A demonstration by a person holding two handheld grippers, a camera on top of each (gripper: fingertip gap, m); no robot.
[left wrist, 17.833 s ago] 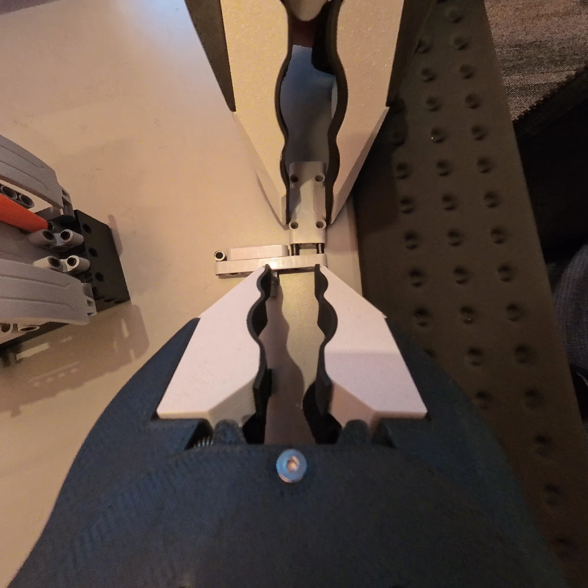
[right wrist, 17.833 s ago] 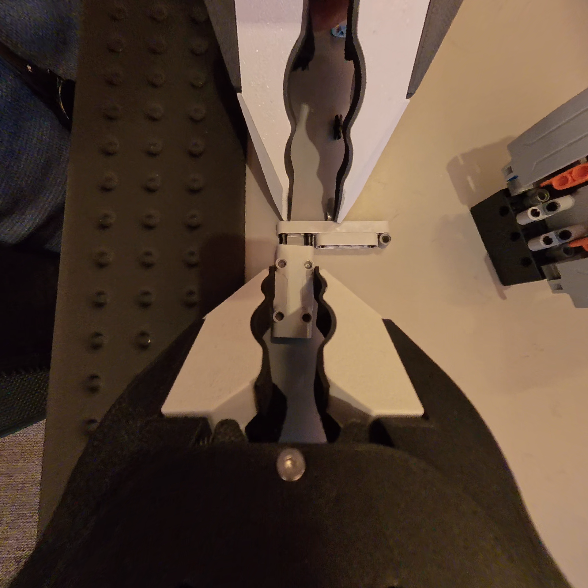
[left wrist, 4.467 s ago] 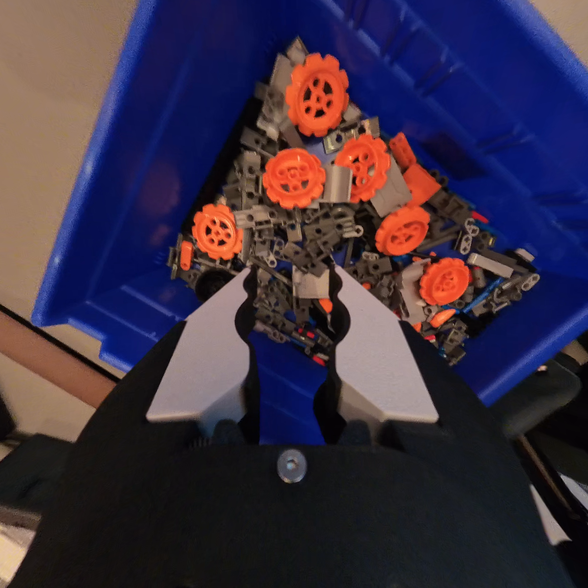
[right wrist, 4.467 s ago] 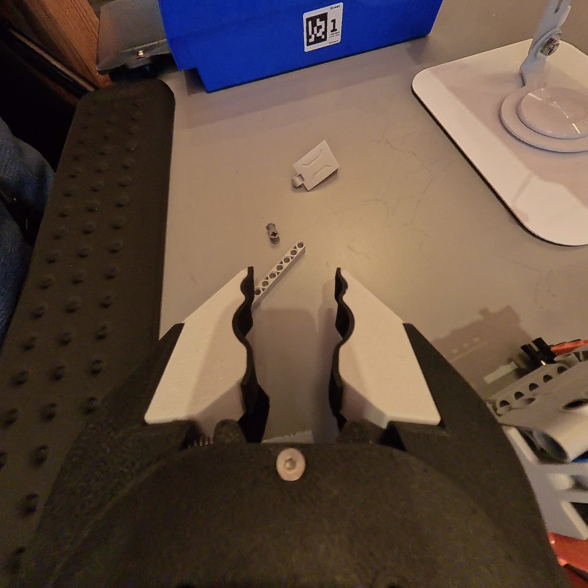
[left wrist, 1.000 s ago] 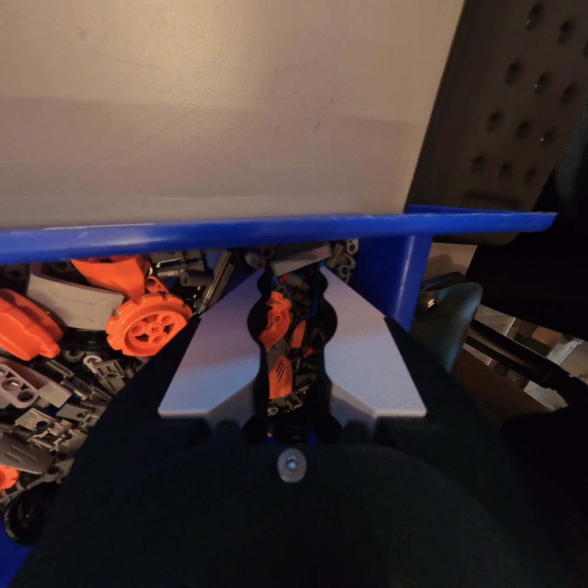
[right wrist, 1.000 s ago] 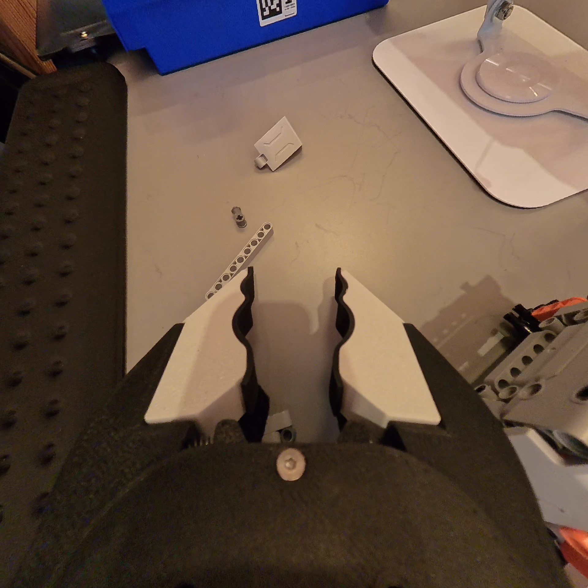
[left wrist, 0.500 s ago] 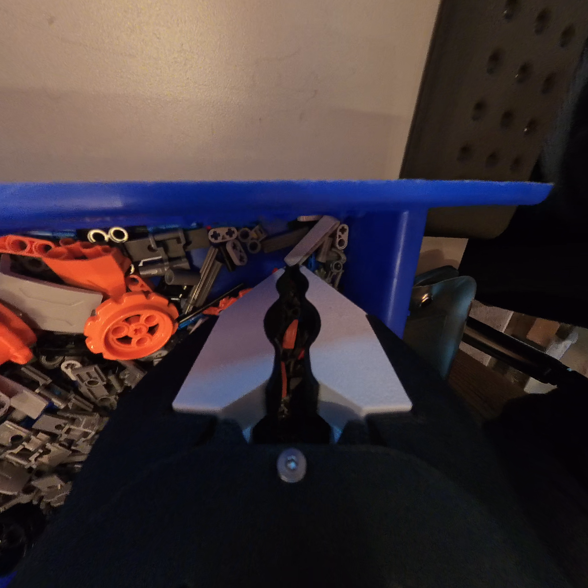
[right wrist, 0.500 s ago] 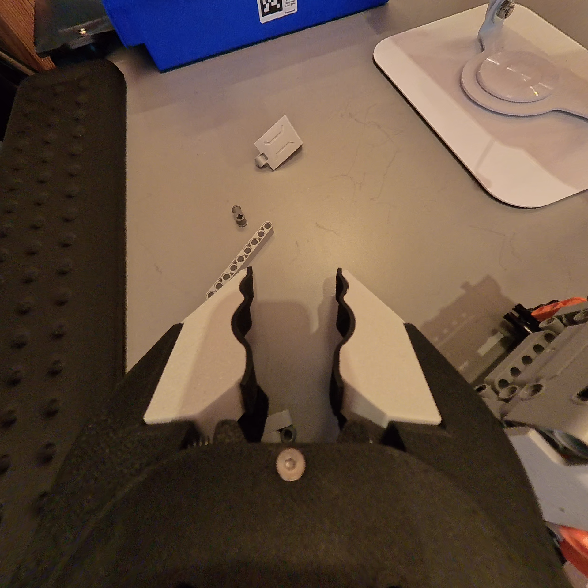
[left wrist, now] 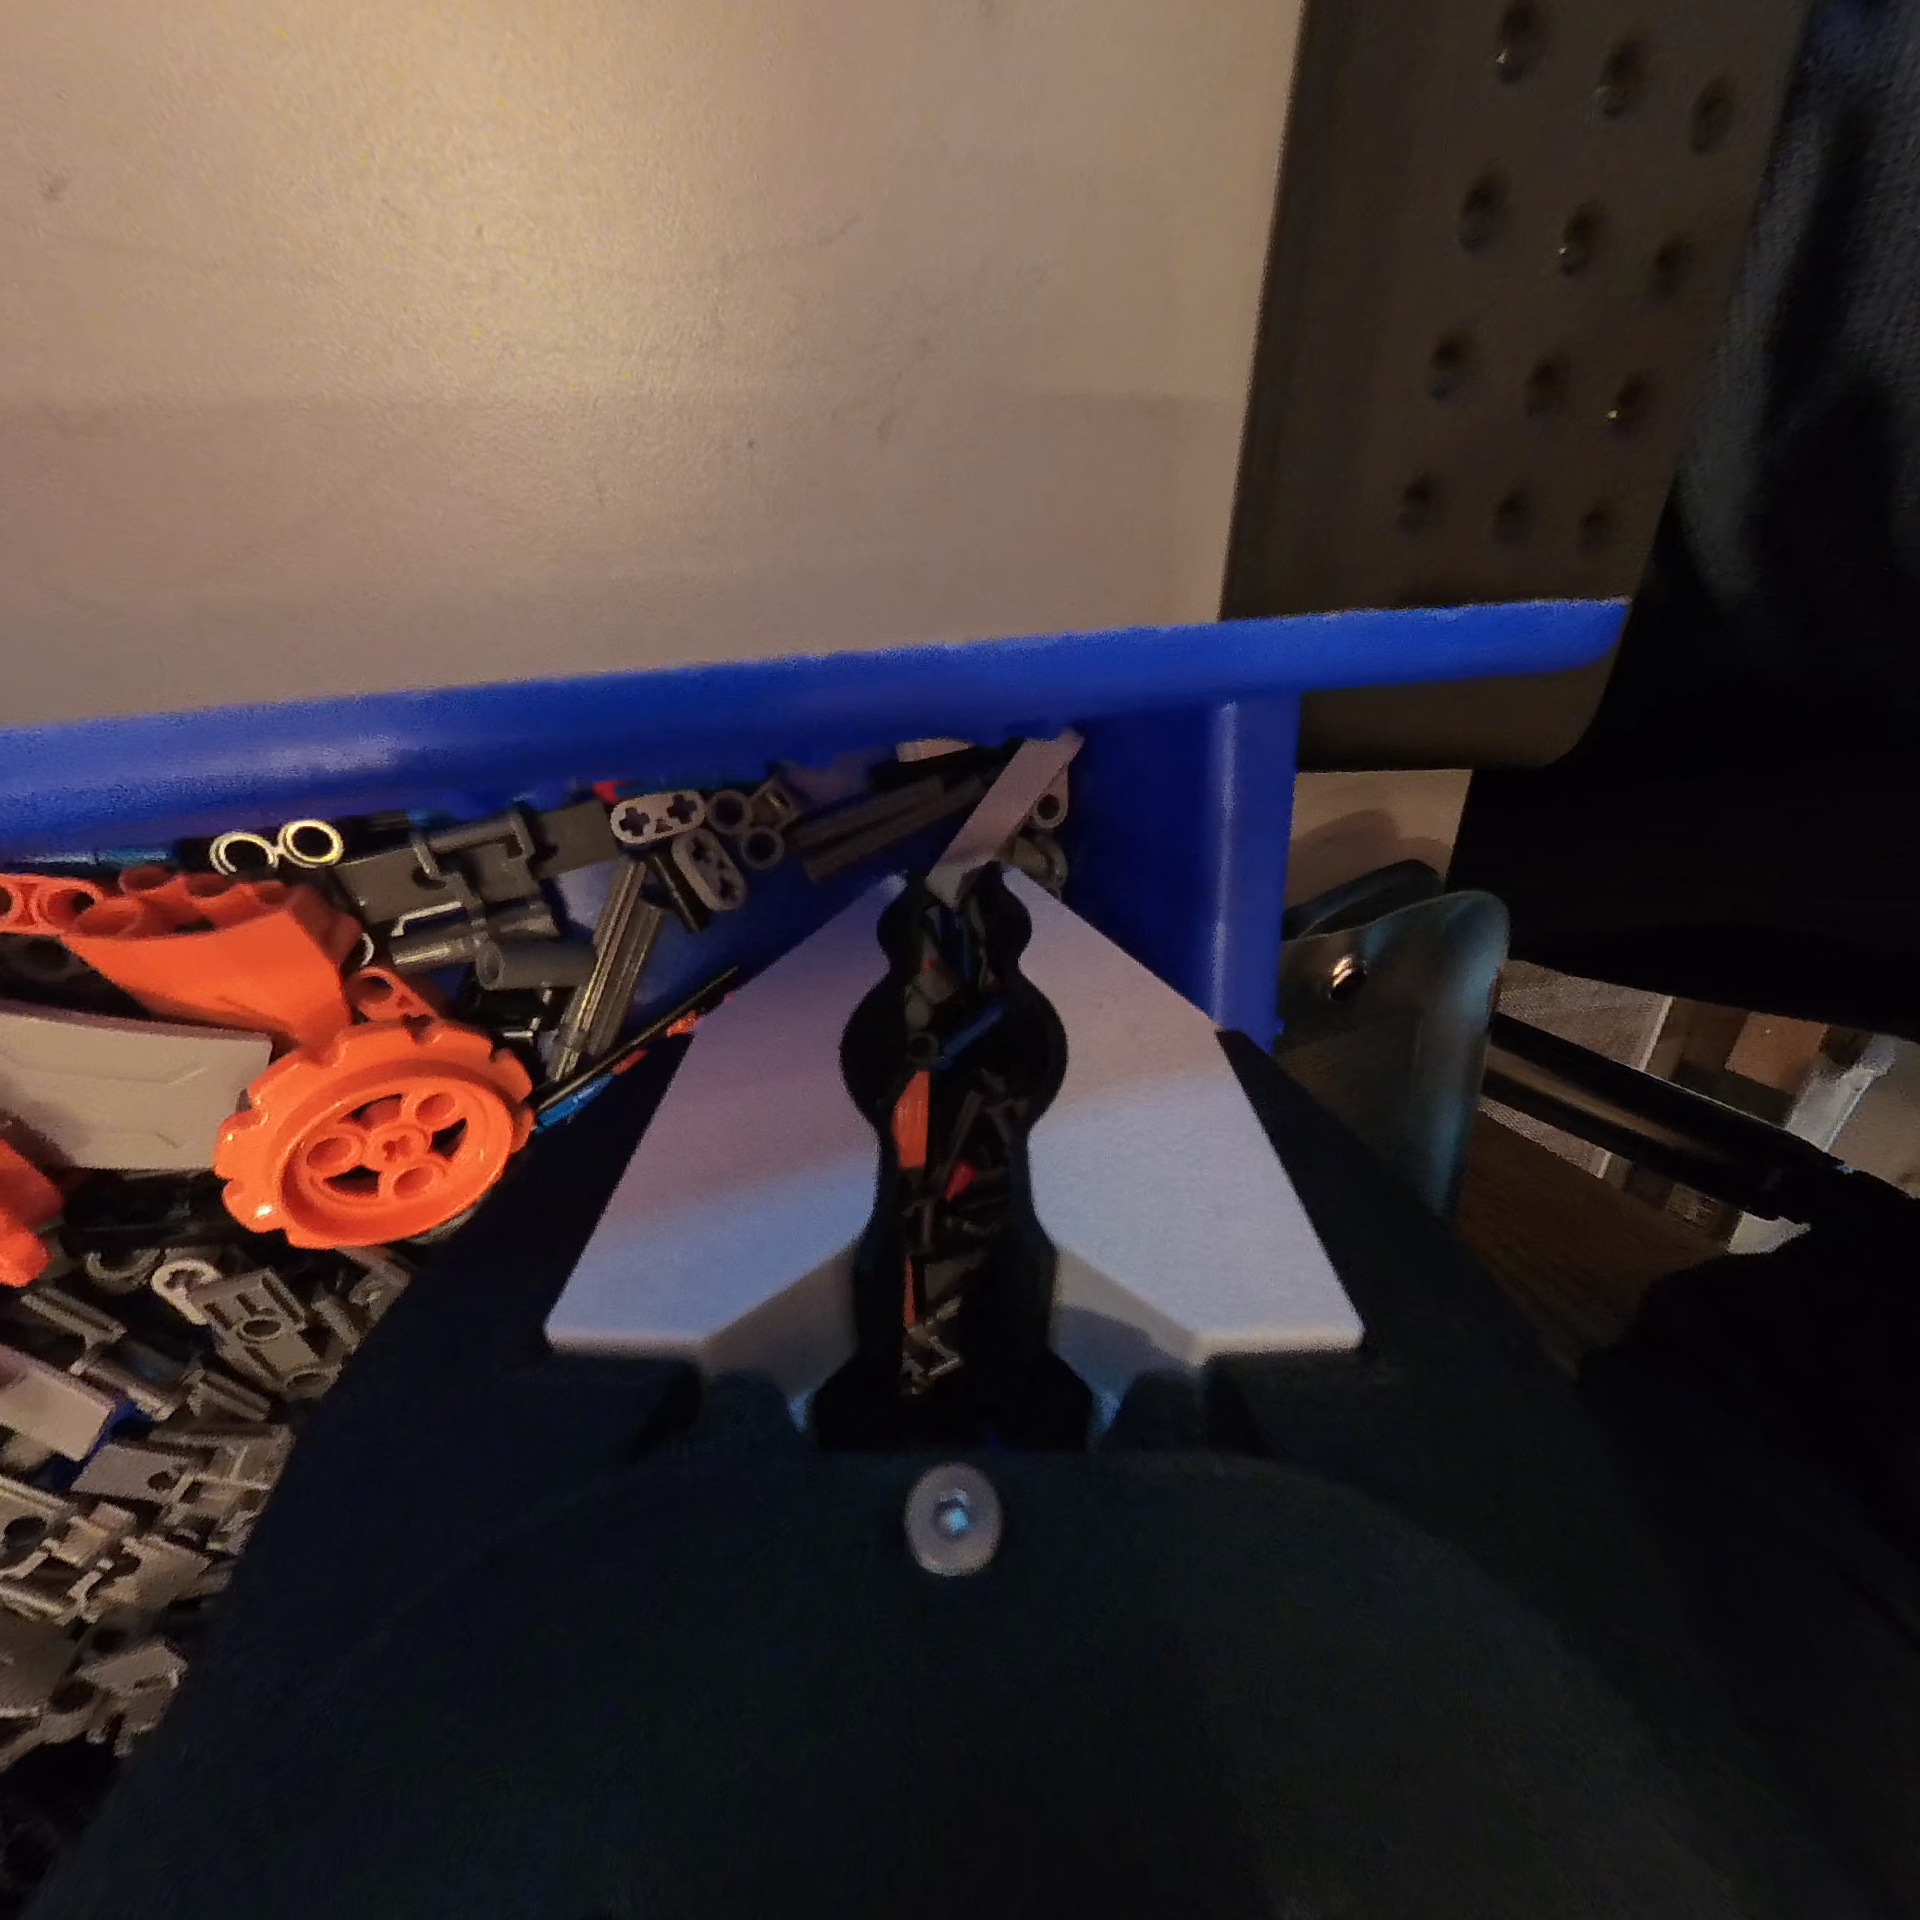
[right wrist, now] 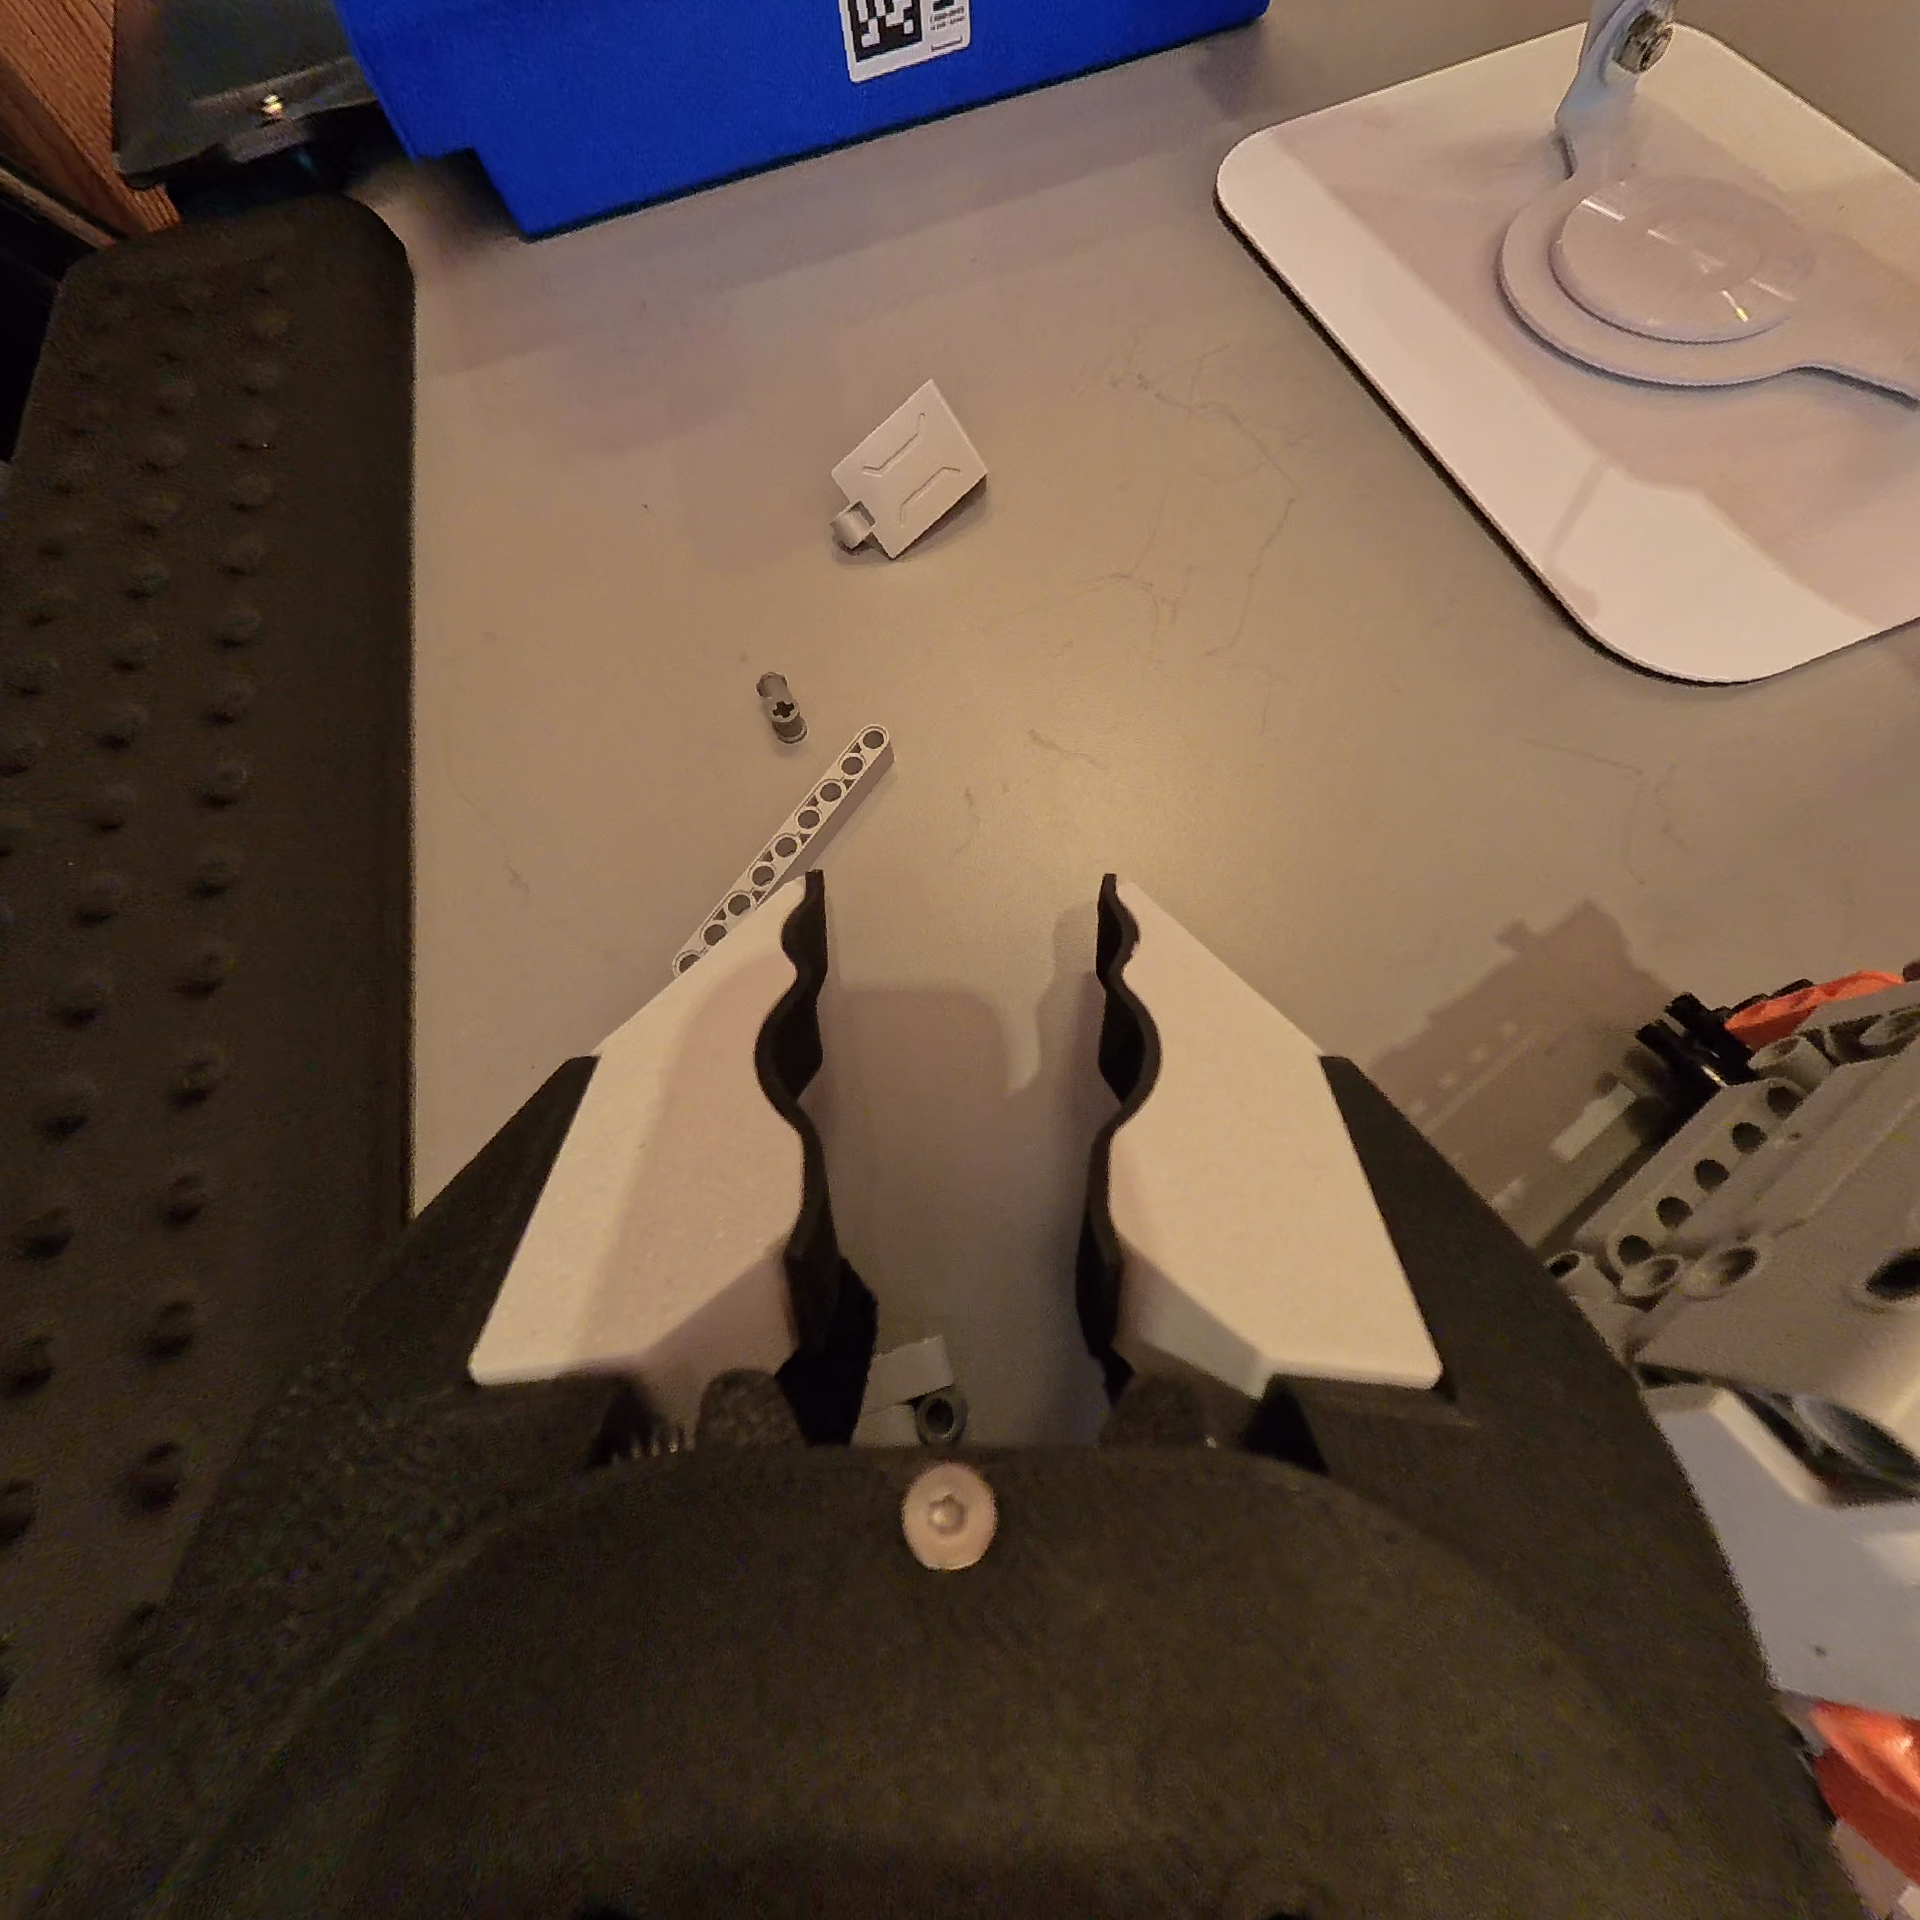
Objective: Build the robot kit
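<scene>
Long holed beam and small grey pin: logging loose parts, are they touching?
Apart. Right wrist view shows bare table between the small grey pin and the long holed beam.

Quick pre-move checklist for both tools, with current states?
1. Left tool shut on grey piece inside blue bin: ok.
2. Grip secure: cannot tell; only the piece's end sits between the tips.
3. Right tool open and empty above the table: ok.
4. Holed beam clear of right tool: cannot tell; its near end is hidden behind a finger.
5. Small pin and grey panel apart from right tool: ok.
</scene>
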